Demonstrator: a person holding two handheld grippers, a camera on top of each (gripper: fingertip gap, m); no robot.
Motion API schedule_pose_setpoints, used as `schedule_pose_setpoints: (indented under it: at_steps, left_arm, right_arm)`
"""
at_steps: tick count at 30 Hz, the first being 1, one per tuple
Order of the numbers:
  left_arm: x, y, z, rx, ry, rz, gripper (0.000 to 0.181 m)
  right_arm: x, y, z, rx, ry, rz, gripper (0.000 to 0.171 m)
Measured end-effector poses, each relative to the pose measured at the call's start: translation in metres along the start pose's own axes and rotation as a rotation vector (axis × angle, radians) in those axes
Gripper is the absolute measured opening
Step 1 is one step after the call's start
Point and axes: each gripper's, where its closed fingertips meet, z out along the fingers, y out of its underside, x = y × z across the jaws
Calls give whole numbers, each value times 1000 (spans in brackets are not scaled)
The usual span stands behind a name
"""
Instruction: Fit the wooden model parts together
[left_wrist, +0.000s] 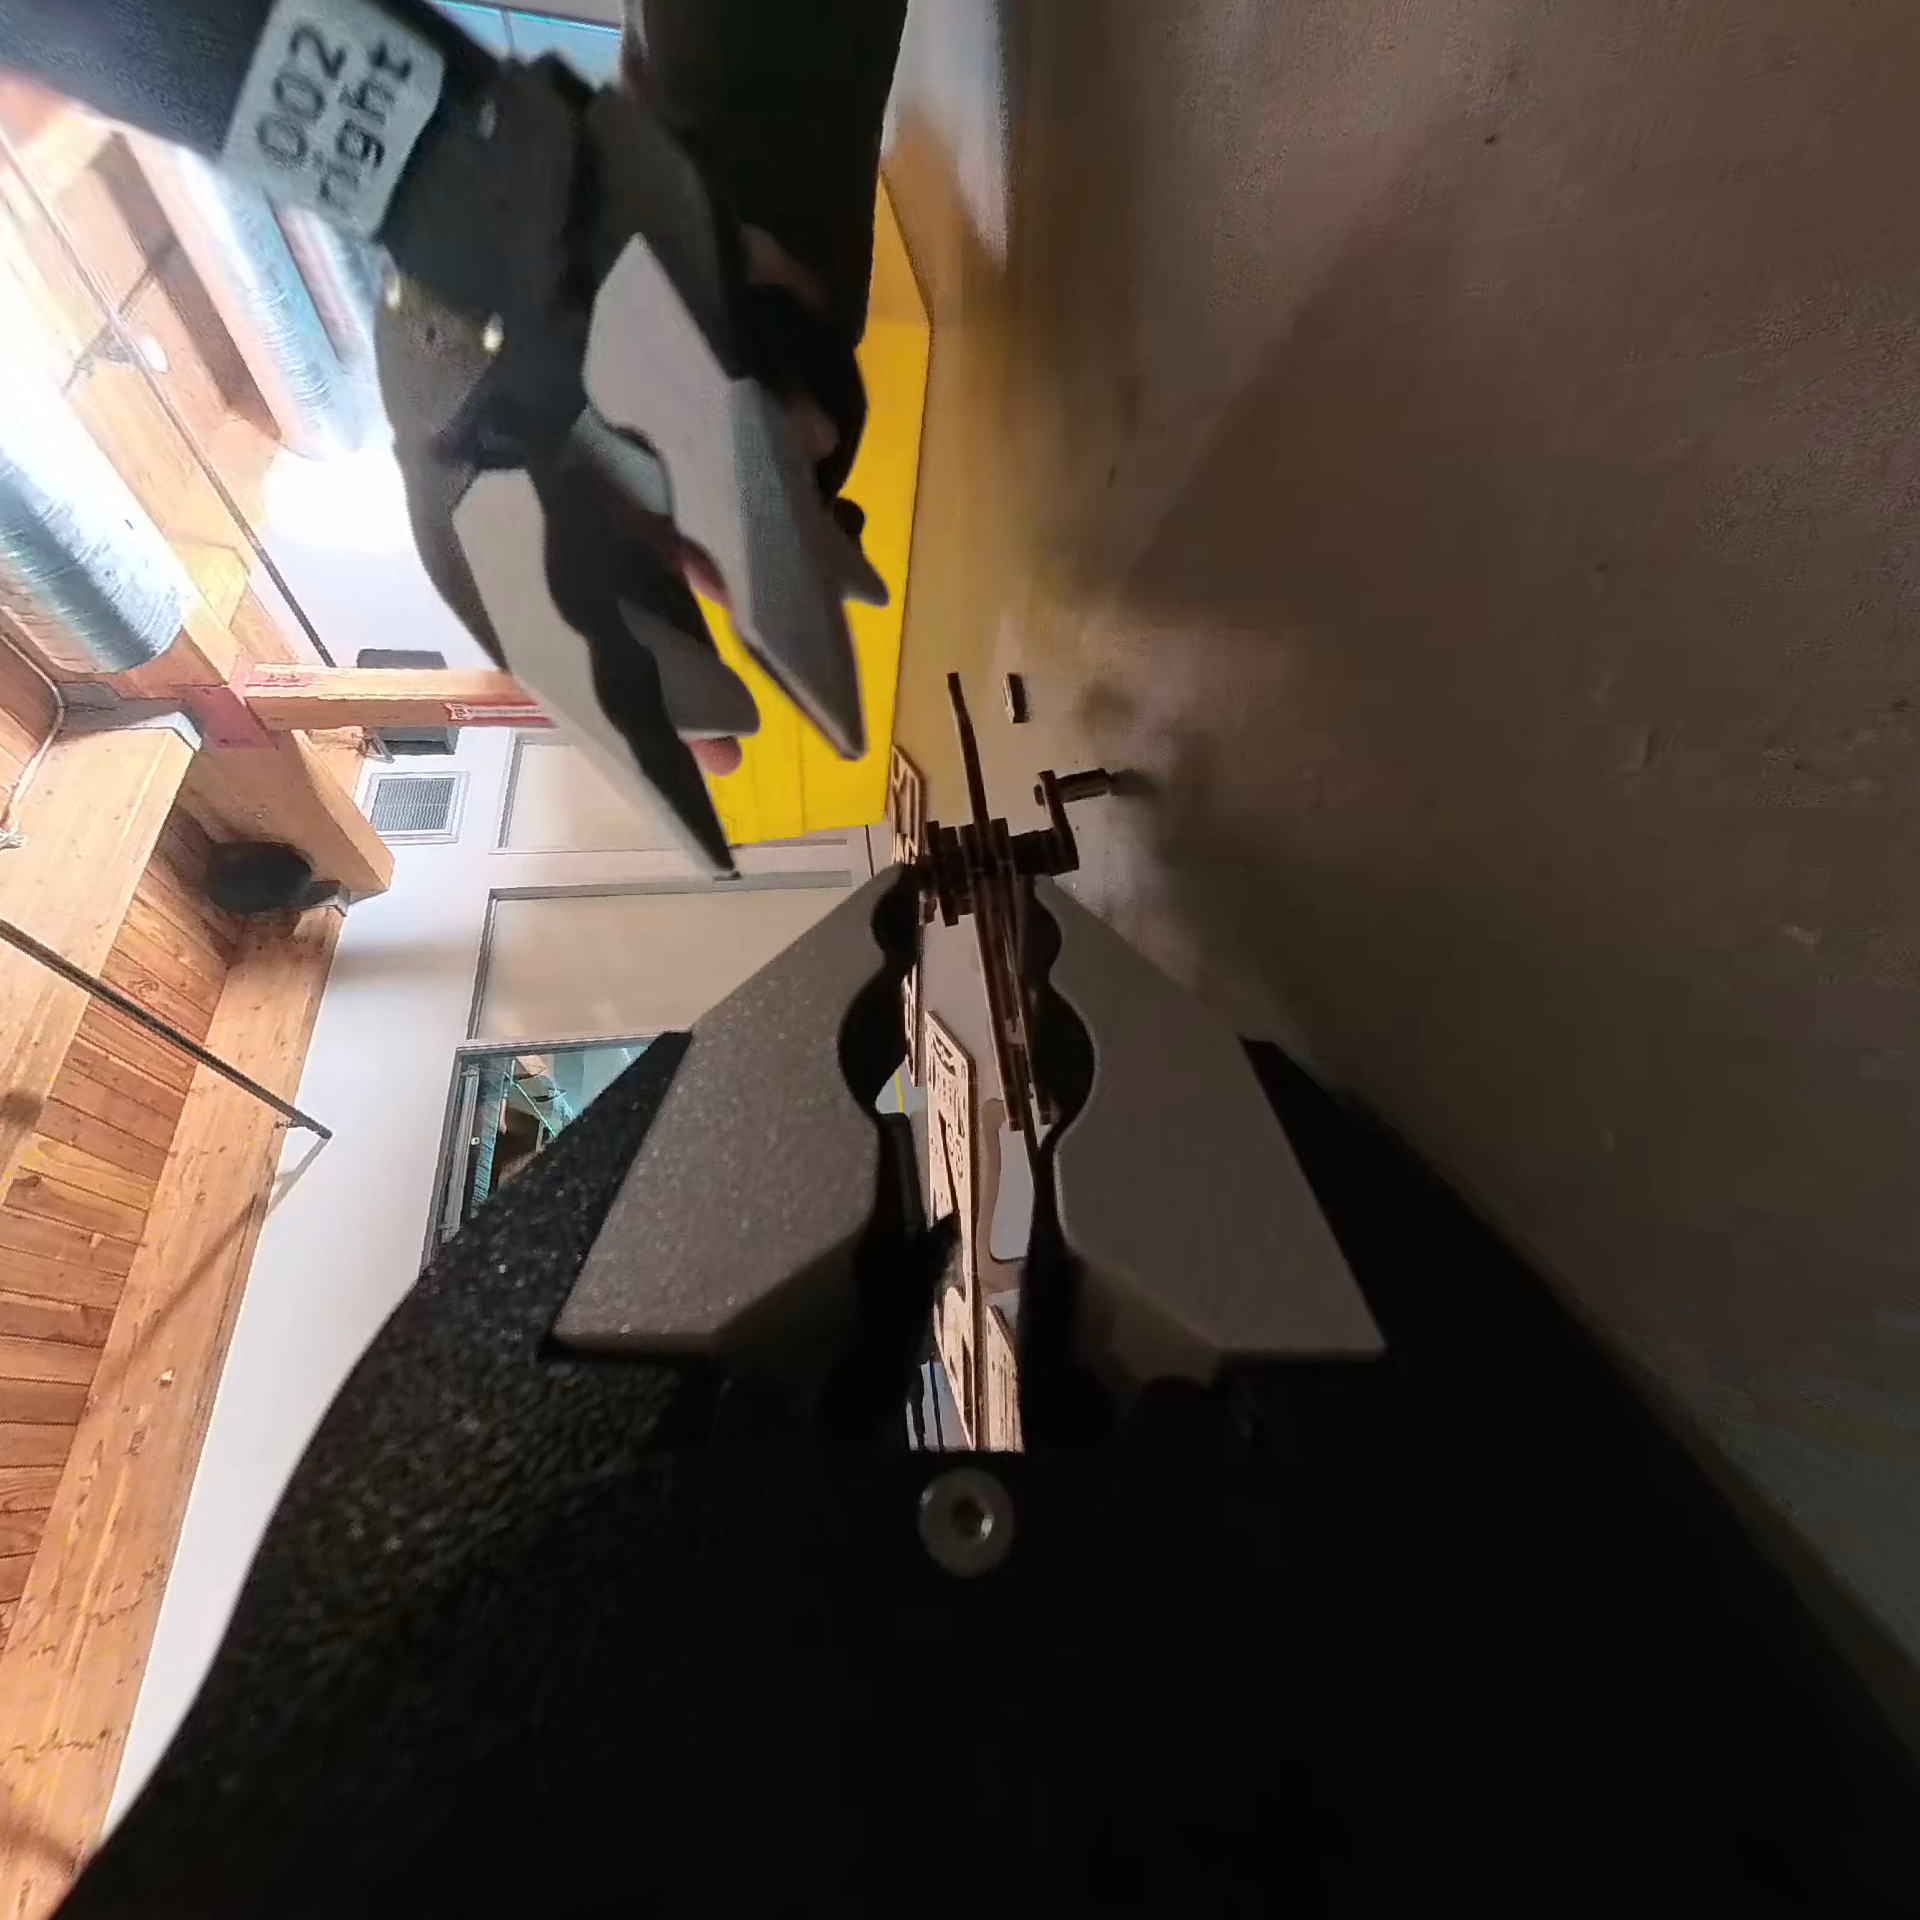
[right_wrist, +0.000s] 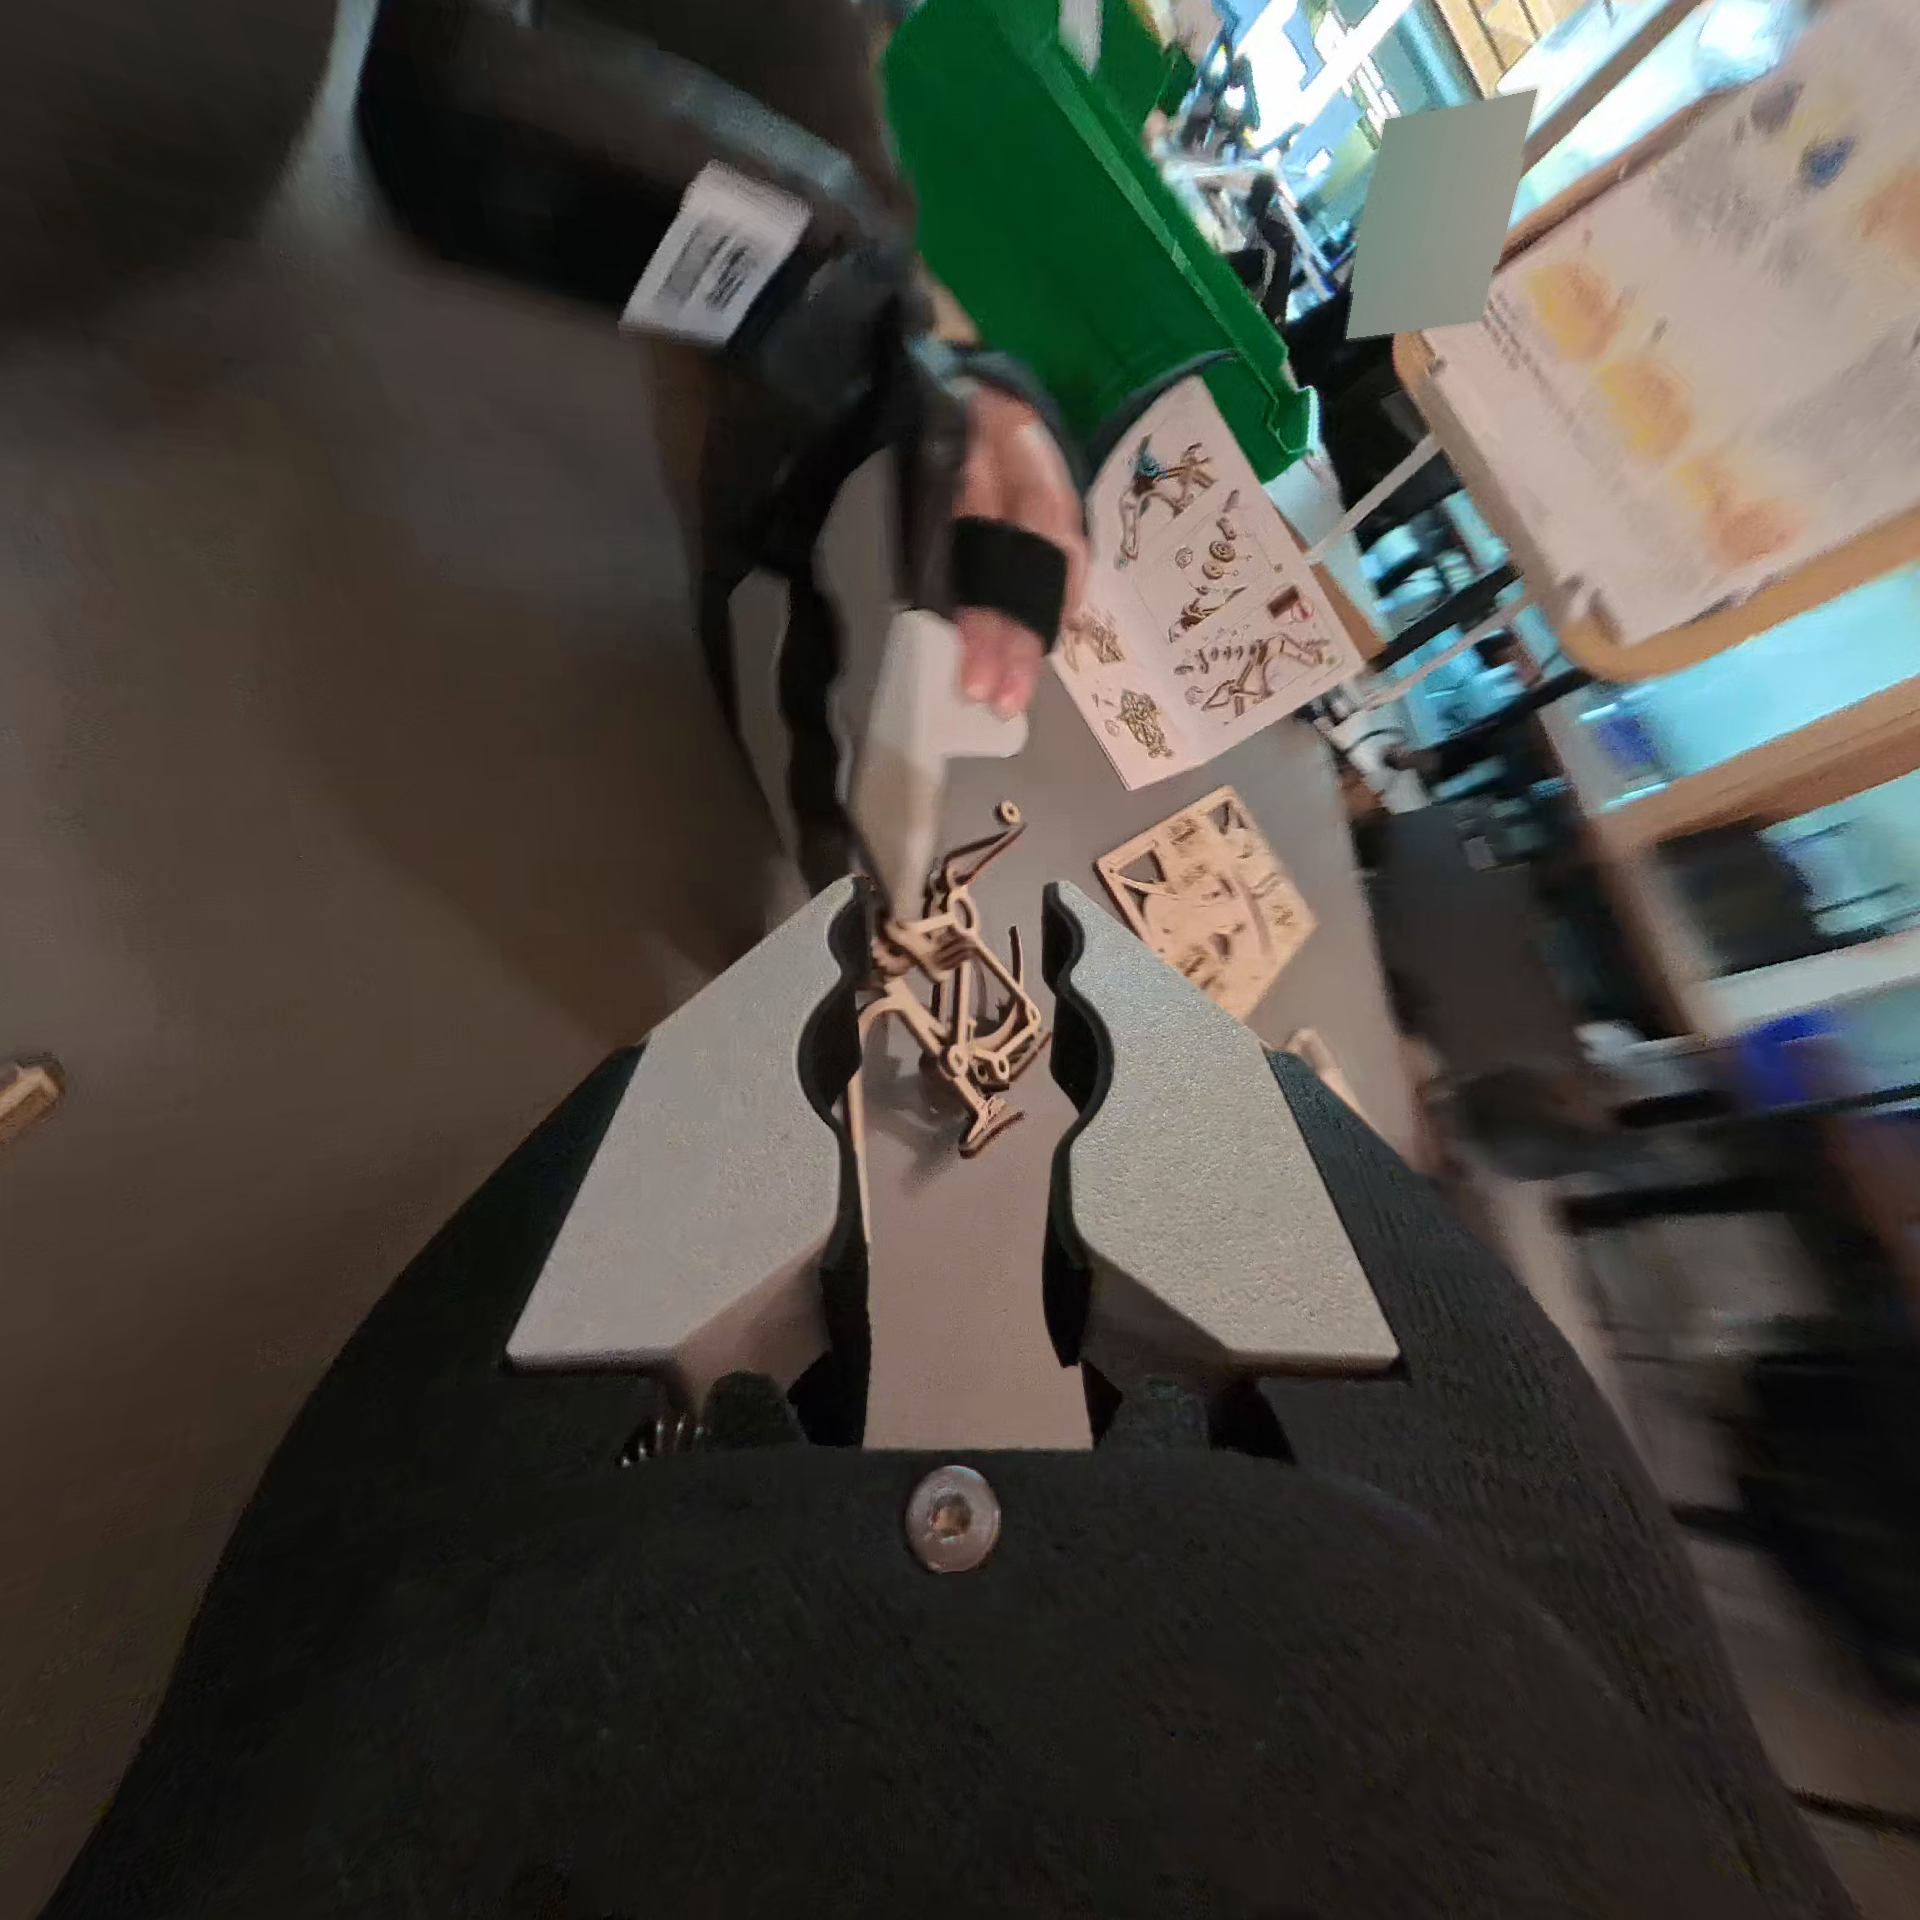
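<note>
A partly built wooden model (right_wrist: 951, 997) of thin laser-cut parts stands on the grey table (right_wrist: 312, 727). My left gripper (left_wrist: 977, 883) is shut on the wooden model (left_wrist: 971, 847), which shows edge-on between its fingers. In the right wrist view the left gripper (right_wrist: 899, 831) comes down from above and holds the model's top. My right gripper (right_wrist: 953, 899) is open and empty, and the model sits just beyond its fingertips, close to the left one. In the left wrist view the right gripper (left_wrist: 792, 802) hovers open up and to the left of the model.
An open instruction sheet (right_wrist: 1195, 592) and a flat wooden part sheet (right_wrist: 1205, 904) lie behind the model. A green bin (right_wrist: 1060, 208) stands farther back. A small loose wooden piece (left_wrist: 1016, 696) lies near the model, and another (right_wrist: 21, 1091) lies at the far left. Only a small space, under 4 cm, lies between the two pairs of fingers.
</note>
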Motion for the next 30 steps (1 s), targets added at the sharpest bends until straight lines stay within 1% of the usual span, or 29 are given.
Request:
schedule_pose_setpoints:
  at_steps: [5,8,12,16,17,18,19,20,21,23,30]
  left_arm:
    - [-3,1,0,3,-12,-27,16]
    - [-8,2,-1,10,-26,-62,17]
    - [-11,3,-2,14,-31,-93,16]
    - [-11,4,-2,14,-24,-104,16]
    - [-11,4,-2,14,-24,-108,20]
    - [-11,5,-2,13,-24,-110,16]
    - [-11,5,-2,13,-21,-112,16]
    - [-11,5,-2,14,-19,-113,20]
    - [-11,5,-2,15,-19,-113,16]
    - [-10,4,-3,20,-15,-115,16]
    - [-7,2,-3,29,2,-109,16]
  right_arm:
    - [-14,11,6,-126,54,-267,31]
    - [-14,17,11,-181,77,-368,30]
    - [-9,20,14,-223,131,-478,20]
    - [-8,22,16,-257,161,-587,18]
    - [-8,21,16,-260,168,-609,18]
    - [-8,21,16,-262,176,-625,19]
    - [-7,21,16,-264,184,-636,19]
    - [-7,21,16,-265,188,-645,19]
    - [-7,21,16,-266,190,-654,19]
    - [-8,21,16,-270,191,-670,19]
    - [-12,22,17,-272,179,-632,16]
